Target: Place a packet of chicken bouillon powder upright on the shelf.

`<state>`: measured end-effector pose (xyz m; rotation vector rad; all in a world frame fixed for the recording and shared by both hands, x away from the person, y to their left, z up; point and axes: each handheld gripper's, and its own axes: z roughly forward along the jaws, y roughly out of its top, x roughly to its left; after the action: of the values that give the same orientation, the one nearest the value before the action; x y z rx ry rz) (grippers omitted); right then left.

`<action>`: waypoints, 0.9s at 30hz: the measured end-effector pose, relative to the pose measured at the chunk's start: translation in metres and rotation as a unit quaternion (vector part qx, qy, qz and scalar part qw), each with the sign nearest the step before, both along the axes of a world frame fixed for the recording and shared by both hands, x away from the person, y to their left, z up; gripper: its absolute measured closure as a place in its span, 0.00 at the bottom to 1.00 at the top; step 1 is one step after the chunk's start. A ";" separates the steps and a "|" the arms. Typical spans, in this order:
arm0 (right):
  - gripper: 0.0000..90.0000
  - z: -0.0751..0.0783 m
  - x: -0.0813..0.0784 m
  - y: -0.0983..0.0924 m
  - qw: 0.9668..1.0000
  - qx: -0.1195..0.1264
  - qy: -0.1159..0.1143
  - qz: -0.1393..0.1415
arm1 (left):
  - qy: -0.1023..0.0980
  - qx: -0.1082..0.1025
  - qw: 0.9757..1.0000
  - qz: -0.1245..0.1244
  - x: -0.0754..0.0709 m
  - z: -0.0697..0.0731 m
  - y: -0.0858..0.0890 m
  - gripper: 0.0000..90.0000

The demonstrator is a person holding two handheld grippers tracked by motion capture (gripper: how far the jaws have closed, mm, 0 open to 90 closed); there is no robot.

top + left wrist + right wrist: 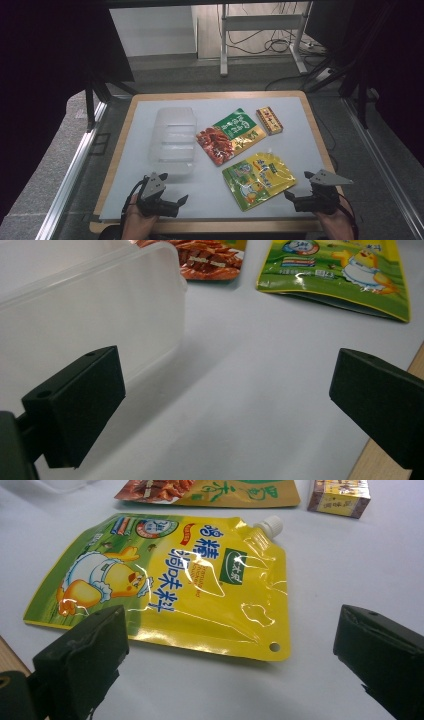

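High view: my white desk (310, 150) holds, largest first, a clear plastic box (173, 140) at ten o'clock of centre, likely the container meant for the rest. A green-and-red snack packet (230, 136) lies flat at centre, a yellow spouted pouch (259, 179) at five o'clock, and a small carton (269, 120) at two o'clock. My left gripper (167, 202) waits at seven o'clock near the box, jaws wide apart and empty. My right gripper (302, 197) faces the pouch, jaws spread, holding nothing, probably about to take it.
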<state>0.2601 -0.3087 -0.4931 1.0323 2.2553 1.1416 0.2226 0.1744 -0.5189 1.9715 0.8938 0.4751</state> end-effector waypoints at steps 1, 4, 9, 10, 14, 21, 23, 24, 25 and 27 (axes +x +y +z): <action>0.01 0.000 0.000 0.000 1.000 -0.002 -0.001 0.001 | 0.002 -0.001 1.000 -0.001 0.000 0.000 0.000 0.01; 0.01 0.000 -0.001 0.001 1.000 -0.007 -0.001 0.004 | 0.004 0.006 1.000 0.001 0.000 -0.001 0.000 0.02; 0.01 -0.003 0.001 0.002 1.000 -0.021 0.010 0.006 | 0.013 0.012 1.000 0.010 0.002 -0.001 0.001 0.03; 0.01 -0.003 0.001 0.002 1.000 -0.020 0.011 0.007 | 0.013 0.012 1.000 0.010 0.002 -0.001 0.001 0.03; 0.01 -0.003 0.001 0.002 1.000 -0.020 0.009 0.006 | 0.020 0.012 1.000 0.010 0.002 0.000 0.001 0.03; 0.01 -0.003 0.001 0.002 1.000 -0.022 0.010 0.008 | 0.028 0.013 0.999 0.014 0.002 0.000 -0.002 0.02; 0.01 -0.003 0.001 0.002 1.000 -0.022 0.010 0.008 | 0.029 0.012 0.999 0.016 0.002 0.001 -0.002 0.02; 0.01 -0.003 0.001 0.002 1.000 -0.023 0.010 0.007 | 0.028 0.012 0.999 0.017 0.002 0.002 -0.002 0.02; 0.01 -0.003 0.001 0.002 1.000 -0.023 0.010 0.007 | 0.028 0.012 0.999 0.016 0.002 0.002 -0.002 0.02; 0.01 -0.003 0.001 0.003 1.000 -0.024 0.010 0.008 | 0.028 0.012 0.999 0.016 0.001 0.003 -0.003 0.01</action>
<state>0.2608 -0.3060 -0.4962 1.0130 2.2993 1.0817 0.2241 0.1716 -0.5160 2.0034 0.9598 0.4509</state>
